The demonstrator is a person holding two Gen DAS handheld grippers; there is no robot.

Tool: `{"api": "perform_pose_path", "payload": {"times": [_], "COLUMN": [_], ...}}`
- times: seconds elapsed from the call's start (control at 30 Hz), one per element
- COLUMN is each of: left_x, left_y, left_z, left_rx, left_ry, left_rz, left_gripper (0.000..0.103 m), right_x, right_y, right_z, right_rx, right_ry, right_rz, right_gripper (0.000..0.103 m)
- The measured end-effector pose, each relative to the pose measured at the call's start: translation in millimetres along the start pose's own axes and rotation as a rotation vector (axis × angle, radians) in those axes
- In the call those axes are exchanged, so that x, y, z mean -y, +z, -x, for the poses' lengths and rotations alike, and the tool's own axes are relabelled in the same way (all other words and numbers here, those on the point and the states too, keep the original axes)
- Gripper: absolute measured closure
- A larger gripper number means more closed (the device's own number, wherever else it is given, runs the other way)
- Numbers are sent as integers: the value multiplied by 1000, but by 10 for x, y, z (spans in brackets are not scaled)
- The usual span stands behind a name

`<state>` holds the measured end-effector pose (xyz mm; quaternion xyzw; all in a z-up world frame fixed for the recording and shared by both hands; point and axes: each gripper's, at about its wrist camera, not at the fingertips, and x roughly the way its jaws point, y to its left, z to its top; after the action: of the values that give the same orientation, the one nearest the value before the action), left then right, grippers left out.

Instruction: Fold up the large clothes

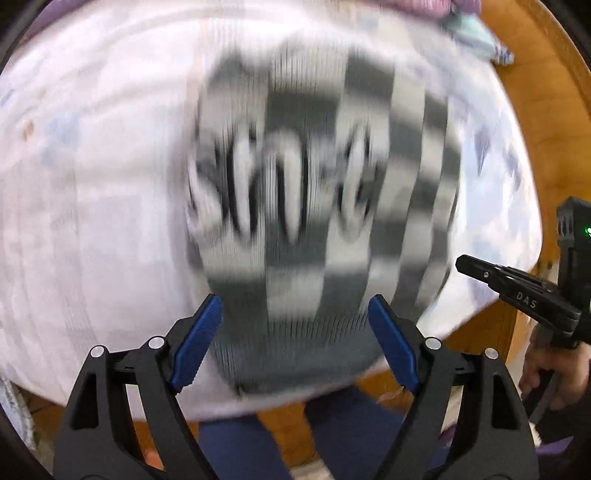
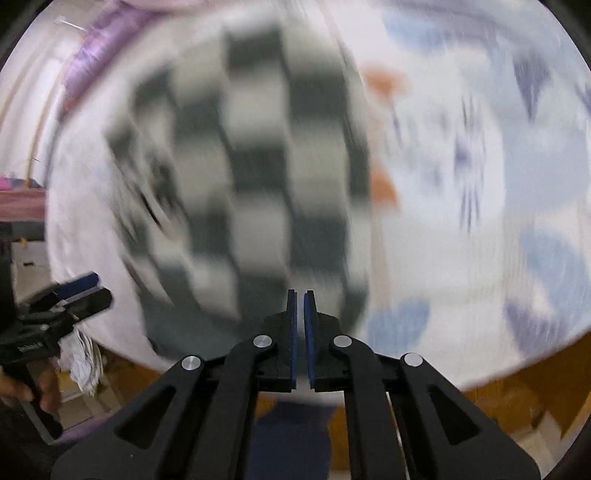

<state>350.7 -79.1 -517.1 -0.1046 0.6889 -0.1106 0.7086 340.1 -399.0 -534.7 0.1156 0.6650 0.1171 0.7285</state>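
A grey-and-white checkered sweater (image 1: 325,184) with dark lettering lies folded into a compact block on a white patterned bed sheet (image 1: 92,184). Both views are motion-blurred. My left gripper (image 1: 295,332) is open and empty, its blue pads (image 1: 195,343) spread above the sweater's near grey hem. The right gripper shows at the right edge of the left wrist view (image 1: 469,266), jaws together. In the right wrist view my right gripper (image 2: 300,306) is shut and empty over the sweater's (image 2: 251,177) near edge. The left gripper (image 2: 90,288) shows at the far left there.
The sheet (image 2: 480,166) carries blue and orange prints. A wooden bed frame (image 1: 546,122) runs along the right side and near edge. Purple and pale green fabric (image 1: 469,29) lies at the far end. White cloth (image 2: 85,362) hangs below the bed's left corner.
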Motion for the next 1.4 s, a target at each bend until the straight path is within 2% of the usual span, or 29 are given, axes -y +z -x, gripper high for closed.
{"api": "perform_pose_path", "payload": {"times": [0.1, 0.17, 0.23, 0.3, 0.37, 0.47, 0.57, 0.77, 0.87, 1.17, 1.27, 1.33, 1.37, 1.4], "left_x": [26, 70, 234, 446, 521, 574, 616, 663, 734, 731, 675, 596, 563, 496], "left_y": [423, 755, 1059, 1328, 1497, 1690, 1722, 1939, 1988, 1949, 1883, 1793, 1770, 1725], "left_z": [60, 83, 57, -84, -329, -613, -836, -1072, -1142, -1105, -922, -694, -630, -523], "left_rx": [73, 110, 147, 110, 61, 33, -6, -75, -94, -68, -24, 17, 27, 46], "left_ry": [-5, 15, 56, 72, 111, 164, 201, 166, 176, 159, 96, 26, 3, -38], "left_rz": [35, 28, -25, -67, -80, -135, -182, -150, -170, -189, -181, -171, -158, -134], "left_gripper": [22, 22, 23, 31, 31, 31, 30, 27, 25, 25, 21, 19, 19, 19], "right_x": [-100, -176, -110, -21, -36, 168, 311, 653, 823, 880, 925, 958, 977, 1000], "right_y": [449, 815, 969, 1209, 1219, 1196, 1237, 1311, 1329, 1341, 1299, 1216, 1158, 1086], "right_z": [85, 75, 20, -44, -162, -341, -562, -795, -834, -845, -658, -479, -387, -294], "right_rx": [111, 145, 153, 135, 115, 56, 29, -33, -49, -50, -21, 12, 33, 53], "right_ry": [18, 16, 14, 15, -13, -14, -9, -28, 21, 52, 138, 222, 258, 292], "right_rz": [36, 40, 41, 41, 52, 42, 30, -26, -91, -117, -161, -194, -209, -226], "right_gripper": [98, 98, 97, 97, 98, 103, 103, 103, 103, 103, 103, 100, 93, 74]}}
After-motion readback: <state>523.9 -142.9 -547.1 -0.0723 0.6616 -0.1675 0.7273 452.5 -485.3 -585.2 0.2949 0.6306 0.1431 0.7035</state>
